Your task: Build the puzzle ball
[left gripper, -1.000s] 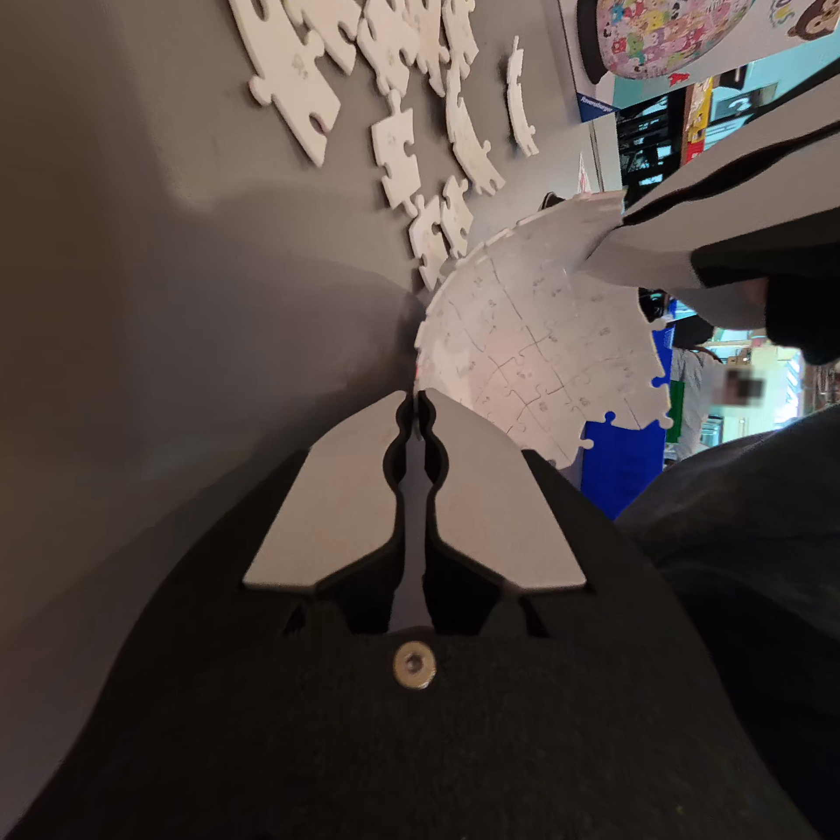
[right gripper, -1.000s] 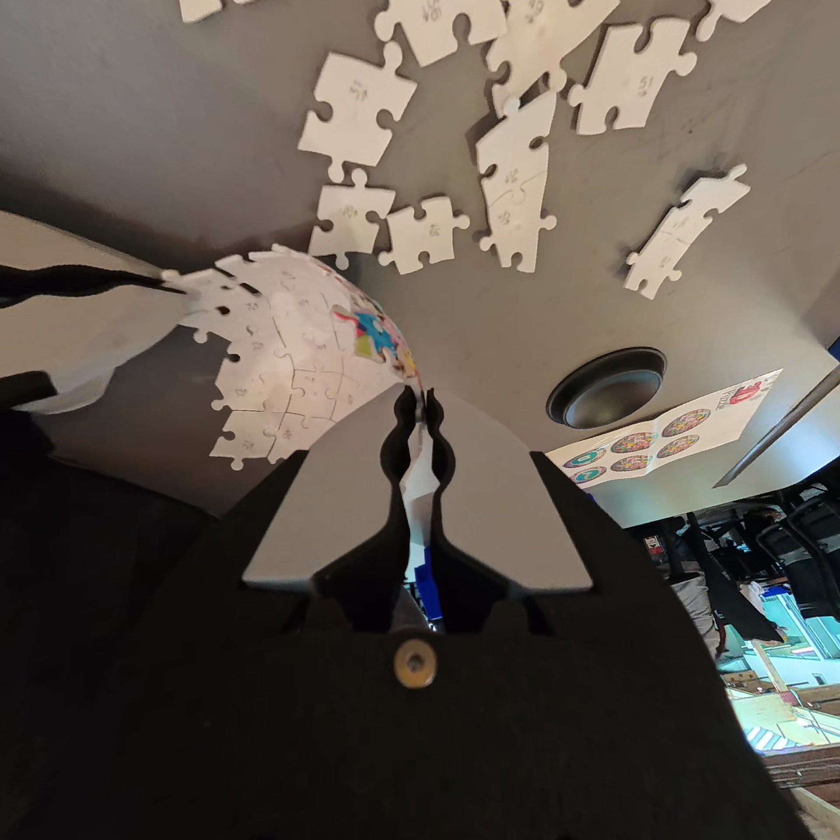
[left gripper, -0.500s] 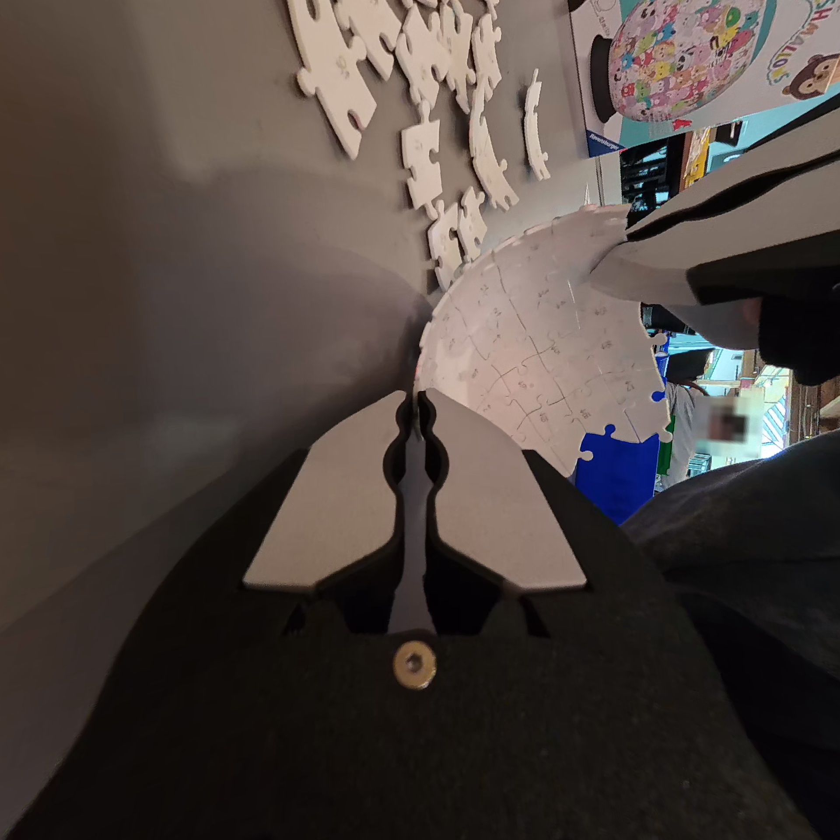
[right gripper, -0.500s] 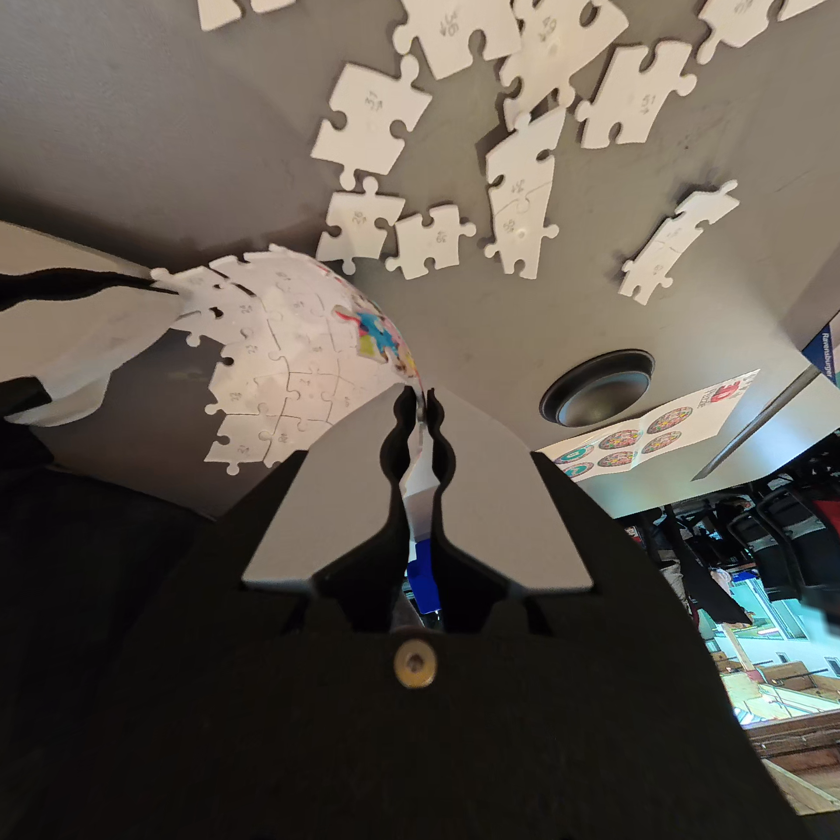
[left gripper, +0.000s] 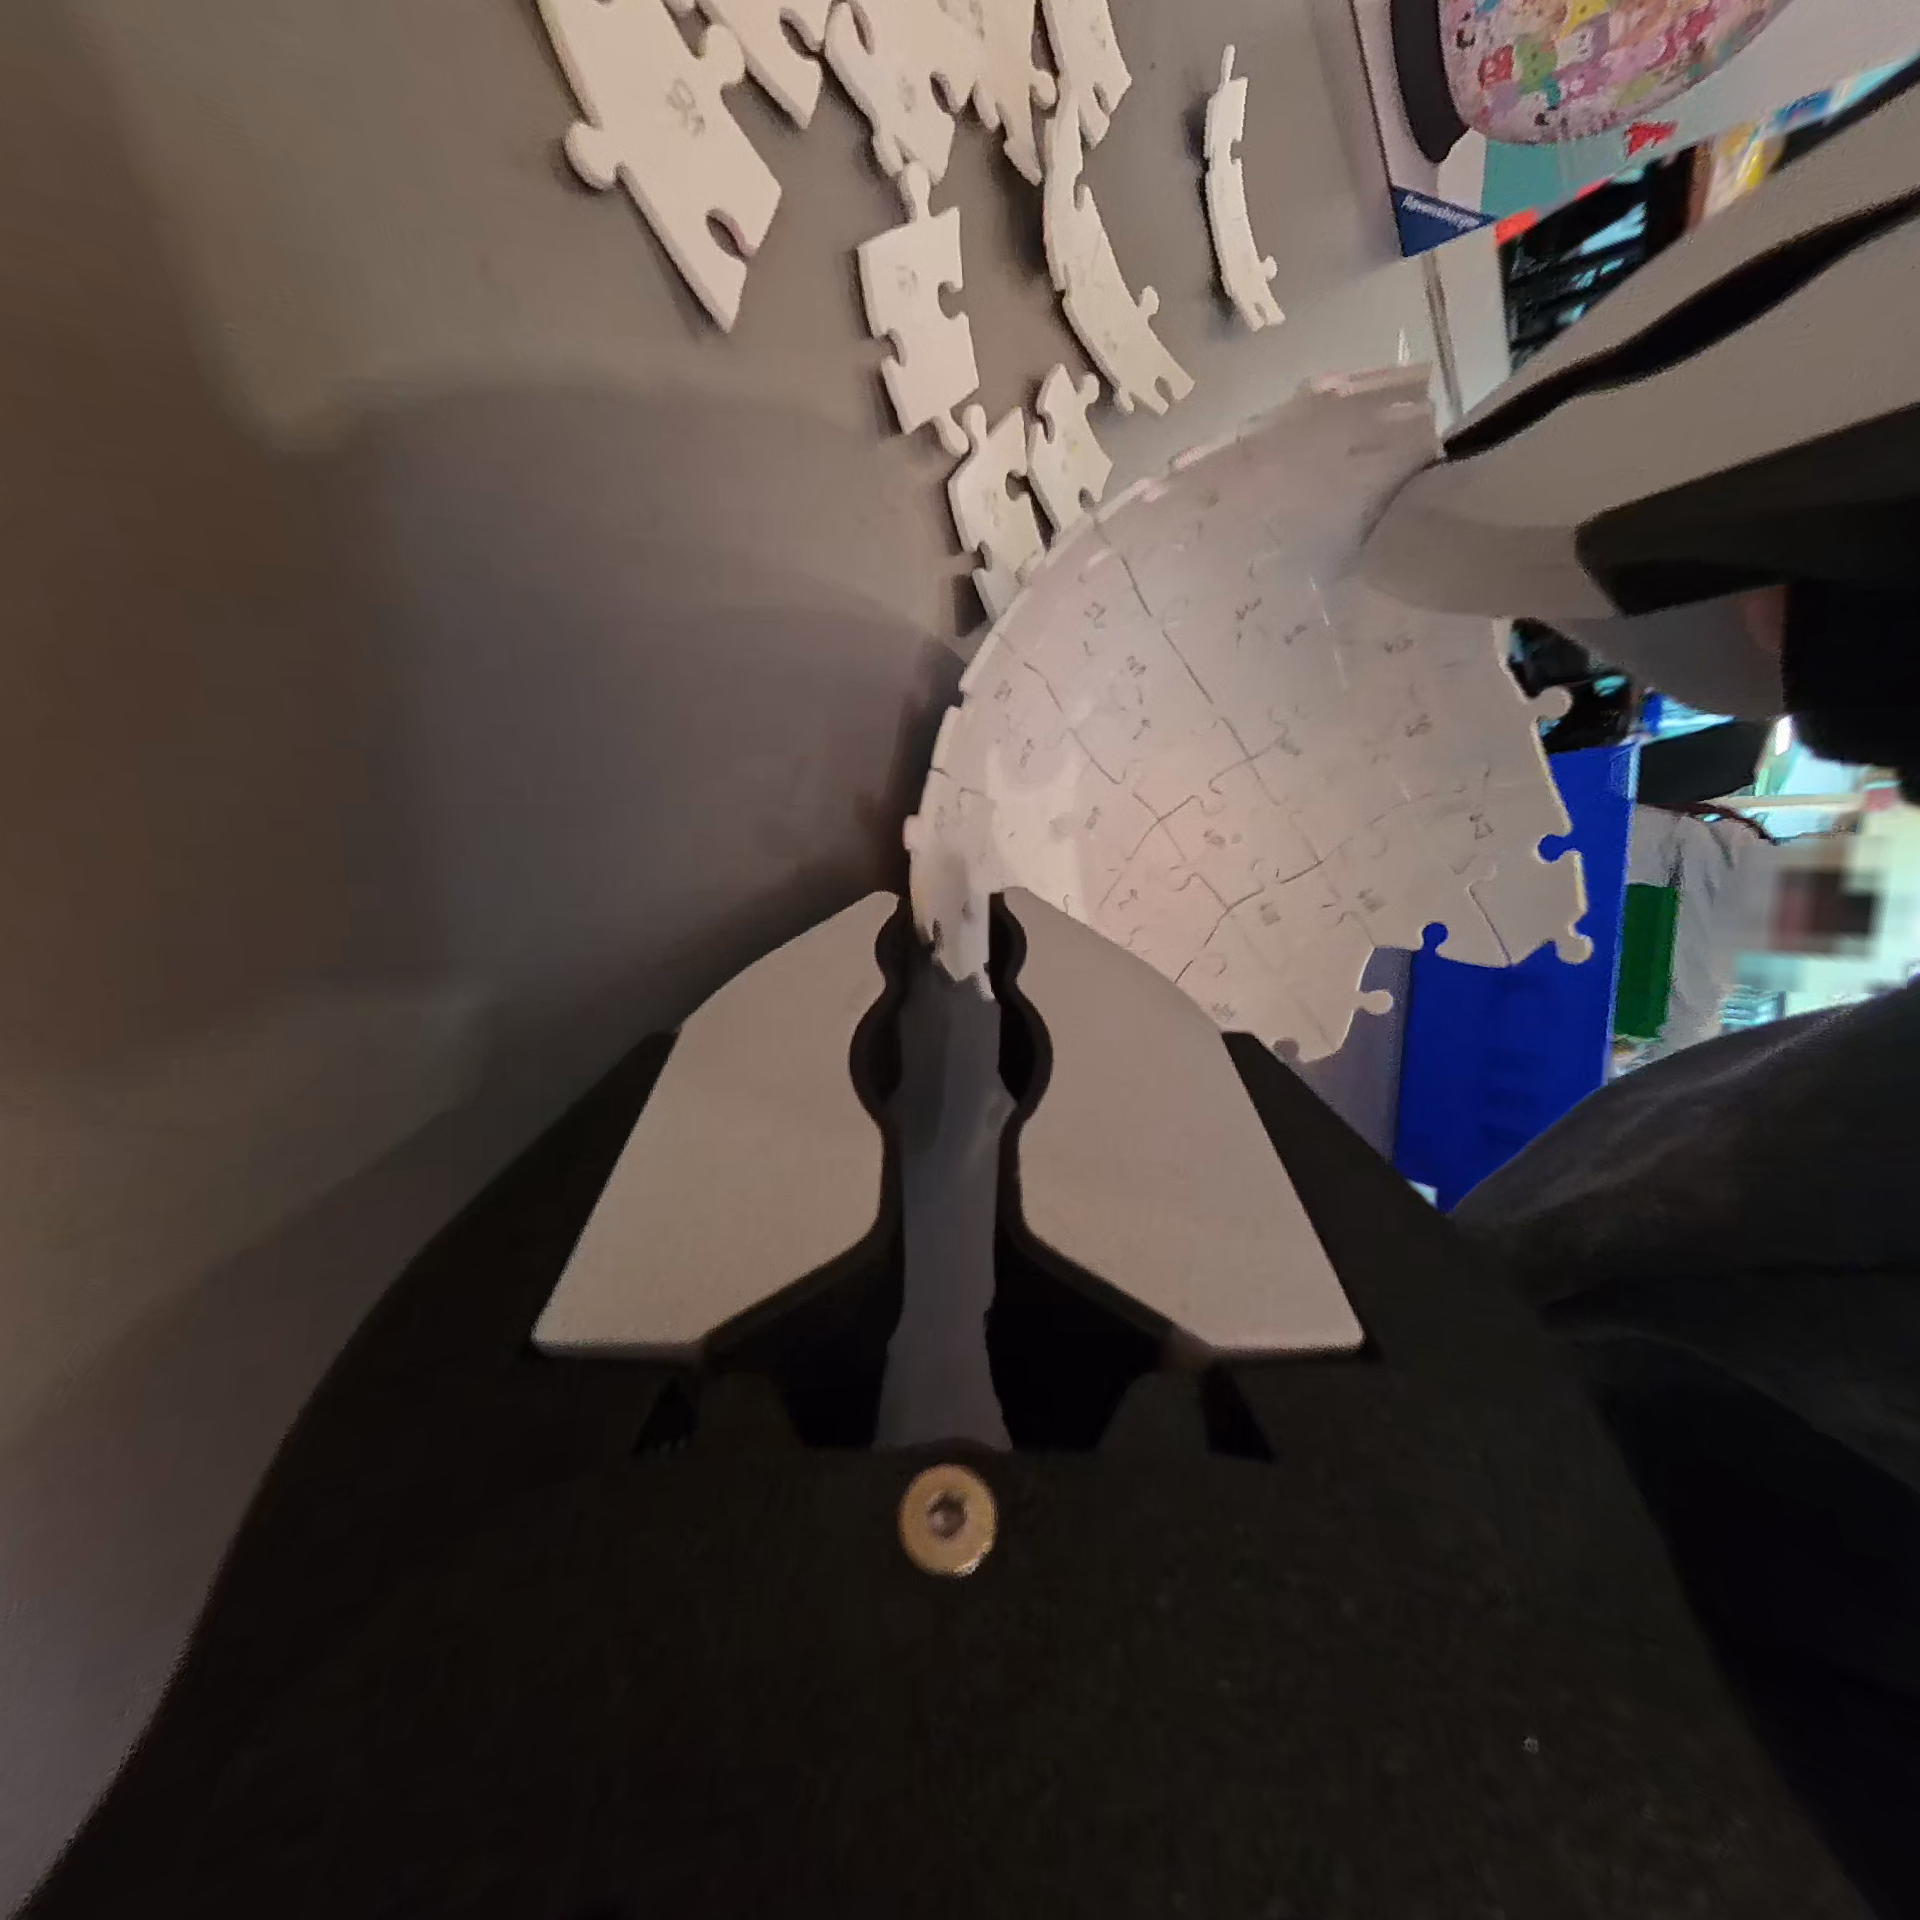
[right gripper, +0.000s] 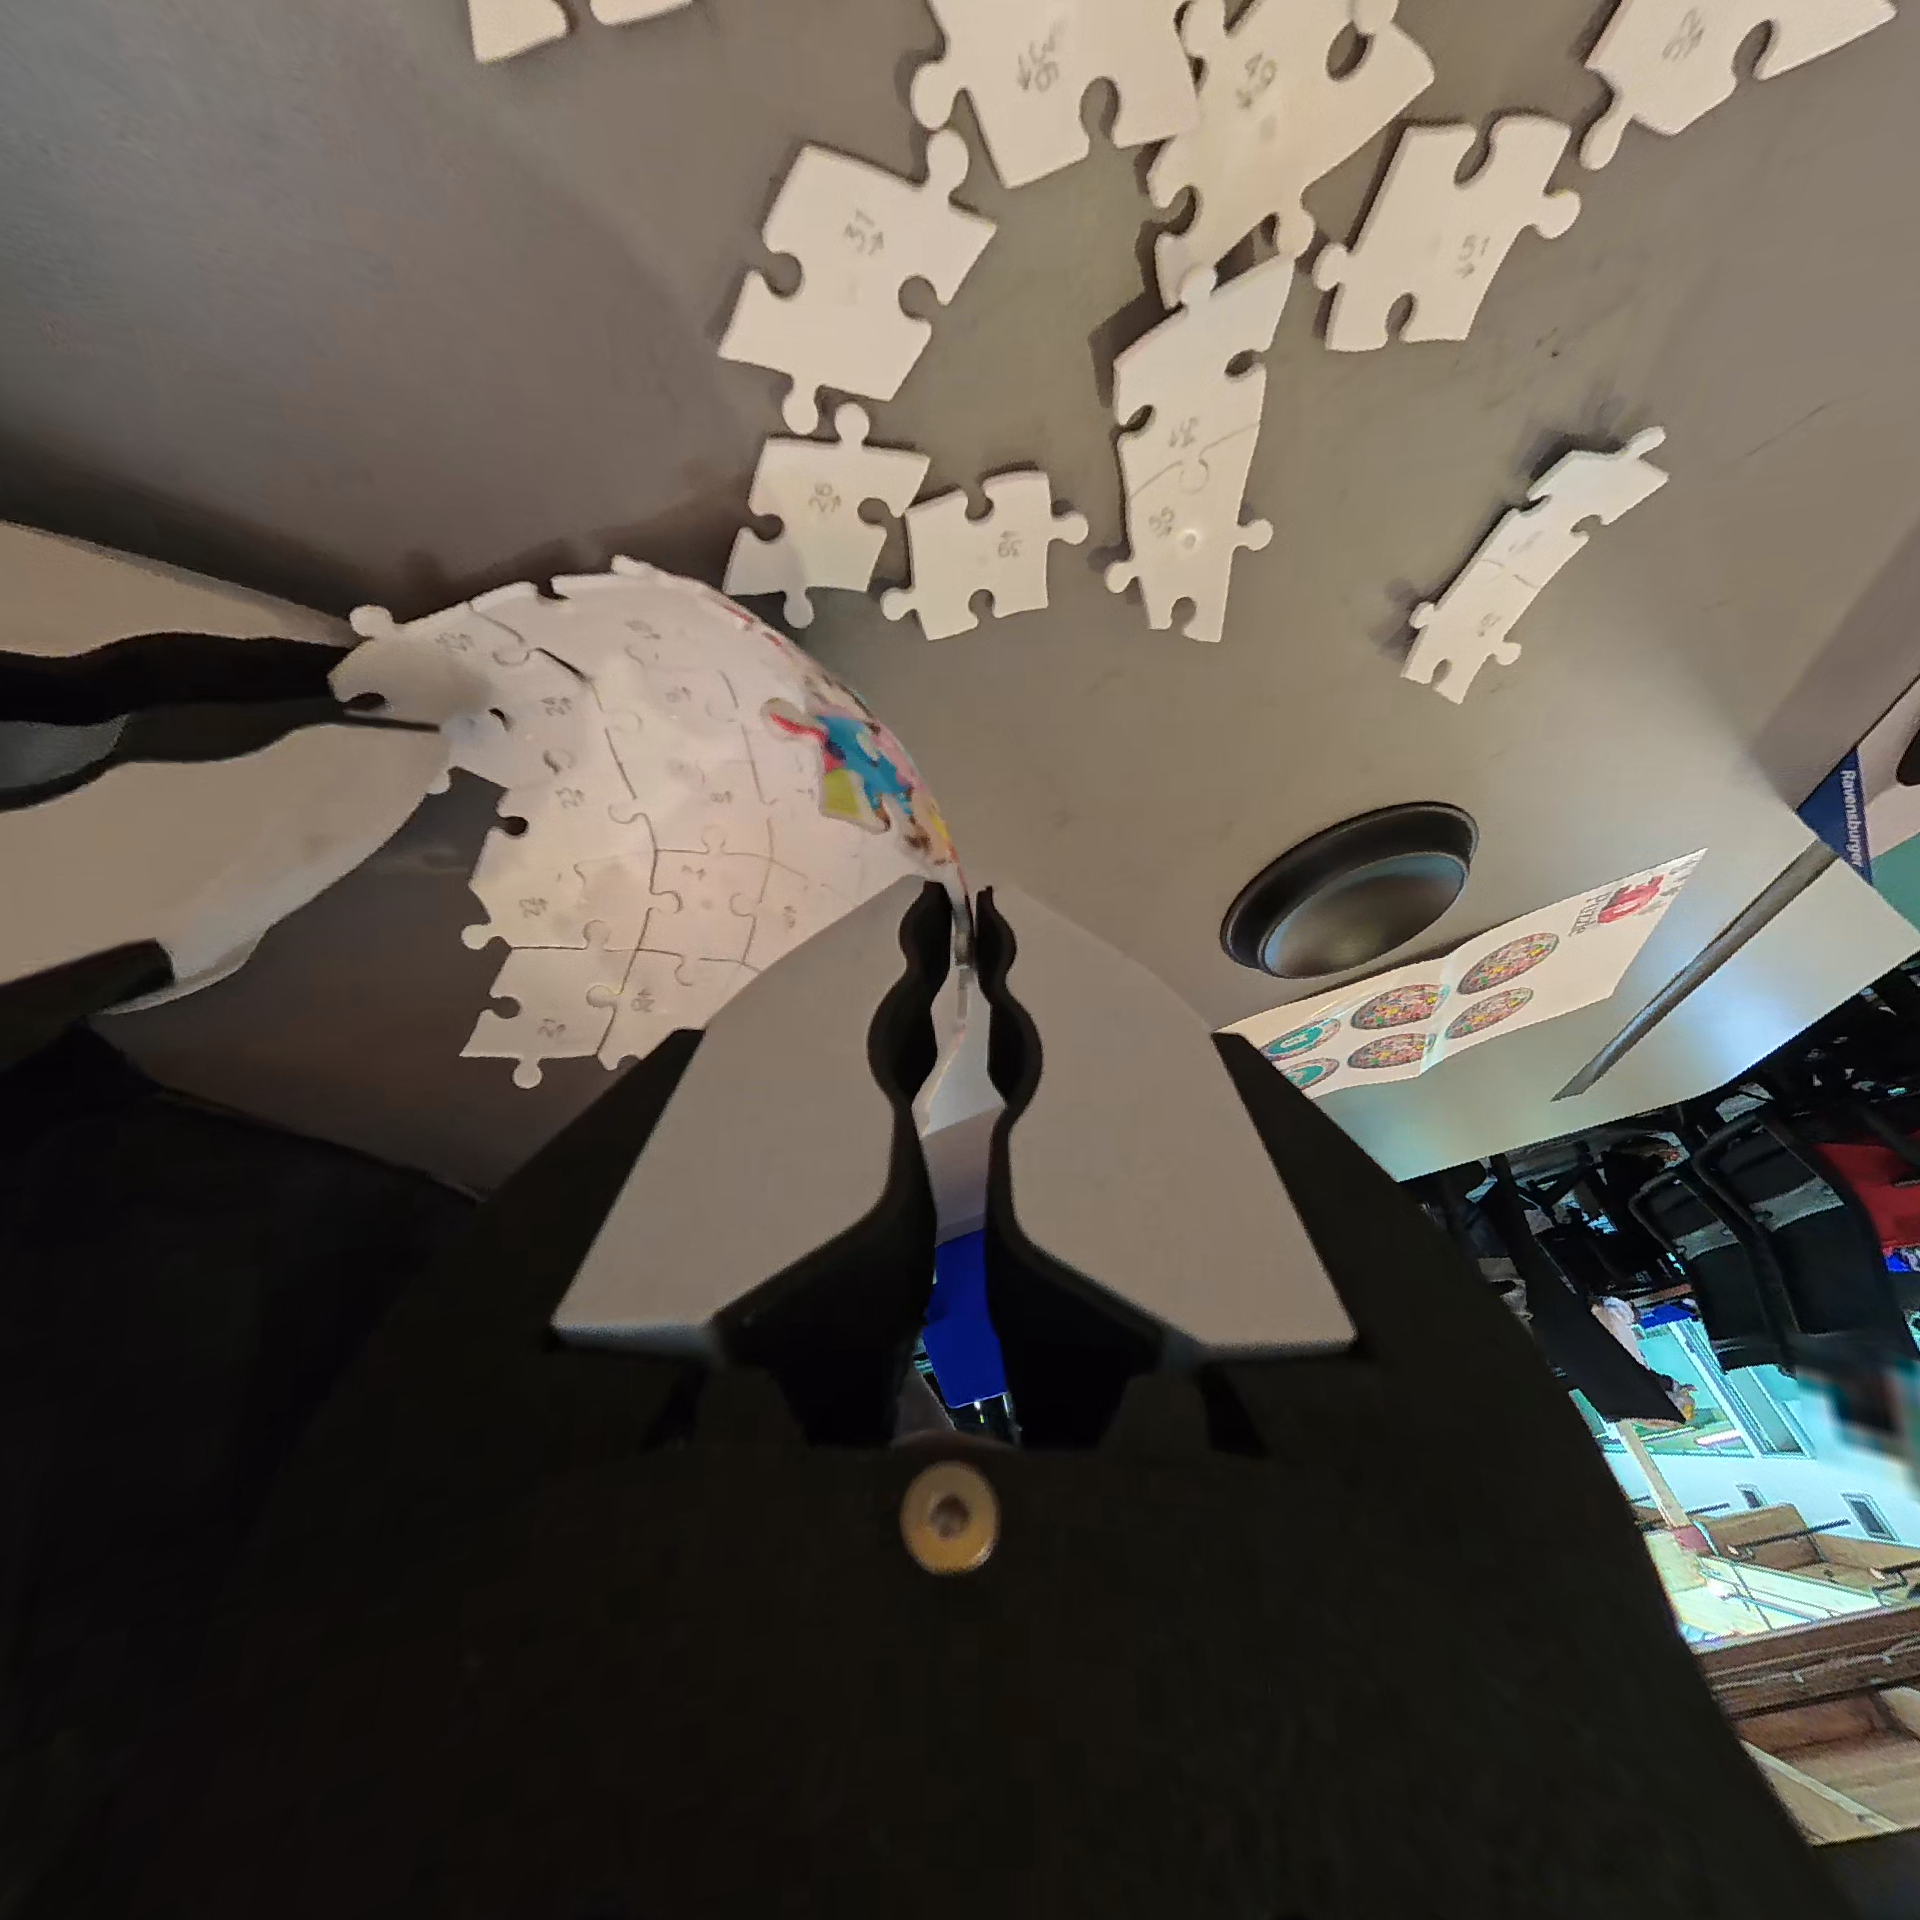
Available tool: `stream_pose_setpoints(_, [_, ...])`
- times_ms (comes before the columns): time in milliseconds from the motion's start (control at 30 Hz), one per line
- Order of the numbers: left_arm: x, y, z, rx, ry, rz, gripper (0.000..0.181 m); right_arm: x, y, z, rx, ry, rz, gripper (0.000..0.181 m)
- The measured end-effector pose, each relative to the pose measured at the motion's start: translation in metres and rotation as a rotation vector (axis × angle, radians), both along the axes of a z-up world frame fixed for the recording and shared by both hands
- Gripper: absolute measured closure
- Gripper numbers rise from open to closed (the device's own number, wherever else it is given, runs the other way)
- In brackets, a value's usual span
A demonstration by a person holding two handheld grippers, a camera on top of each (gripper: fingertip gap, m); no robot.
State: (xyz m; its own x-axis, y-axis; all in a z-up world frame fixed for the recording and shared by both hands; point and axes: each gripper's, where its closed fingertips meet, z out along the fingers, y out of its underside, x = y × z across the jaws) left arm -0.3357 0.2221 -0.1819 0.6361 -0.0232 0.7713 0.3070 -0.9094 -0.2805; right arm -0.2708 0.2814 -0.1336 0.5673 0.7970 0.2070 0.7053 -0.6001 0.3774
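Observation:
The partly built puzzle ball is a curved white shell, held in the air above the grey table. Its coloured outer side shows at one rim in the right wrist view. My left gripper has its jaws parted a little, with the shell's rim between them. It also shows at the left of the right wrist view. My right gripper is shut on the opposite rim, and shows at the upper right of the left wrist view.
Several loose white pieces lie on the table beyond the shell and show in the left wrist view. A black round stand, a printed leaflet and the puzzle box are at the right. My hands' fingertips stand some 10 centimeters from each other.
My left gripper's jaws have parted from a tight pinch on the rim to a wider gap. The shell has turned slightly. The right gripper keeps its grip.

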Motion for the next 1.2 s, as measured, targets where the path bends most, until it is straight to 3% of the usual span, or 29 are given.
stream_pose_setpoints(233, [-0.018,-0.004,0.011,0.129,0.183,-0.065,0.168,0.000,0.000,0.000,-0.003,-0.004,0.003,0.177])
stream_pose_setpoints(400, [-0.016,0.002,0.031,0.298,0.278,-0.248,0.179,-0.001,-0.002,0.002,-0.018,-0.027,0.012,0.177])
stream_pose_setpoints(533, [-0.002,0.001,0.018,0.301,0.313,-0.442,0.181,-0.004,-0.001,0.003,-0.018,-0.050,0.025,0.177])
stream_pose_setpoints(1000, [0.012,0.009,-0.006,0.226,0.340,-0.444,0.181,-0.005,-0.003,0.005,-0.021,-0.082,0.019,0.177])
stream_pose_setpoints(1200, [0.013,0.009,-0.007,0.227,0.368,-0.437,0.181,-0.016,-0.003,0.008,-0.012,0.020,0.041,0.177])
